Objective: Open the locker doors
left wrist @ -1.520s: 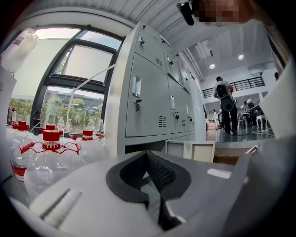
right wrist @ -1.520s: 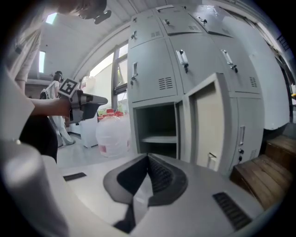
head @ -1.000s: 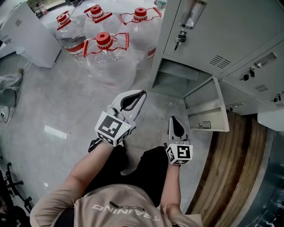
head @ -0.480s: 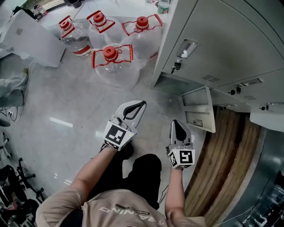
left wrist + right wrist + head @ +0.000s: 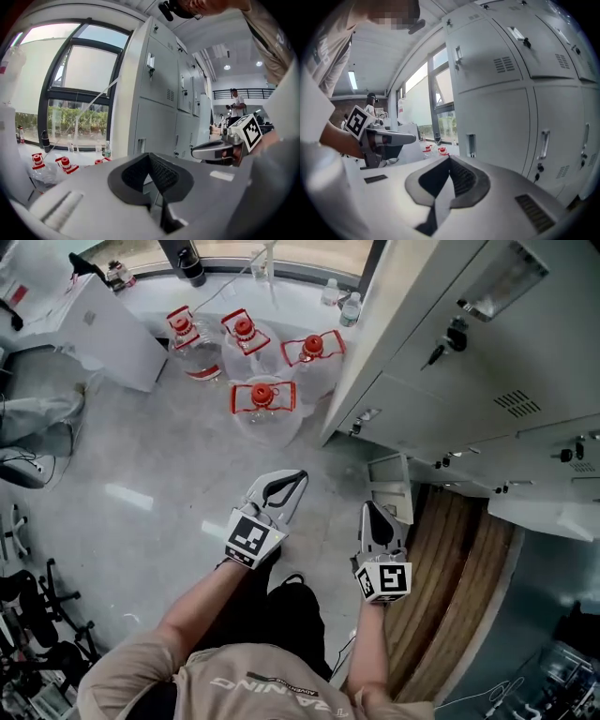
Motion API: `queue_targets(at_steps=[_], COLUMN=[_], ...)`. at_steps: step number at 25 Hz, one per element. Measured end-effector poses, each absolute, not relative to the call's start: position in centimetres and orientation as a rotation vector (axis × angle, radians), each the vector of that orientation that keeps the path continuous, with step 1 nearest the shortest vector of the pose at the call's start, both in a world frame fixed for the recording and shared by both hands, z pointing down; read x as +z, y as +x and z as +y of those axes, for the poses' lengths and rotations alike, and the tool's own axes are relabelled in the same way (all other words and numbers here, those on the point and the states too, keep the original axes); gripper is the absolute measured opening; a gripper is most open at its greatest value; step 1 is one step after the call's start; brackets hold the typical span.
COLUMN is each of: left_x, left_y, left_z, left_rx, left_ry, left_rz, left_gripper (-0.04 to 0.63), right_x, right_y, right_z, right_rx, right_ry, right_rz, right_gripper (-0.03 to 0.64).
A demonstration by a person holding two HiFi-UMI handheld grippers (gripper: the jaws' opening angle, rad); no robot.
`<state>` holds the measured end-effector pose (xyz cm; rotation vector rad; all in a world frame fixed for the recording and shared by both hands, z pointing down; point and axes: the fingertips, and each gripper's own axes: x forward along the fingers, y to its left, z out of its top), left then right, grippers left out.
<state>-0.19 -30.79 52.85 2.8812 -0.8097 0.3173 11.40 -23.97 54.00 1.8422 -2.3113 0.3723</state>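
The grey locker bank [image 5: 441, 418] fills the right of the head view. One low door [image 5: 389, 486] on it stands open toward the floor; the doors above look closed, and one has a key in its lock [image 5: 439, 352]. My left gripper [image 5: 300, 476] is held over the floor, left of the open door, shut and empty. My right gripper [image 5: 368, 508] hangs just below that door, also shut with nothing in it. Neither touches the lockers. The left gripper view shows its jaws [image 5: 150, 157] meeting before the lockers [image 5: 159, 103]; the right gripper view shows the same [image 5: 450, 162], facing closed doors [image 5: 501, 108].
Several large clear water bottles with red caps [image 5: 262, 399] stand on the floor left of the lockers. A white cabinet [image 5: 108, 329] sits at upper left. A wooden floor strip [image 5: 445, 568] runs along the locker base. My legs and feet are below the grippers.
The head view has risen and tilted up, so lockers, the open low door and the bottles look smaller and farther. Both grippers stay shut and in much the same place.
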Motion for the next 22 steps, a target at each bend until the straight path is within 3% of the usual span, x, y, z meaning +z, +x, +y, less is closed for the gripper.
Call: queue_targets(at_steps=[7, 22], left_x=[40.2, 27.2], left_y=[-1.7, -2.2], left_z=[-30.3, -33.6], left_rx=[0.284, 0.192], left_ry=[2.870, 2.969], left_rz=[-0.801, -0.666], left_gripper=[0.006, 0.006], right_x=[40.2, 25.9], right_y=[9.2, 8.0], right_z=[-23.9, -27.1], right_rx=[0.327, 0.141], right_ry=[1.813, 1.950], right_rz=[-2.355, -2.311], right_gripper=[0.011, 0.011])
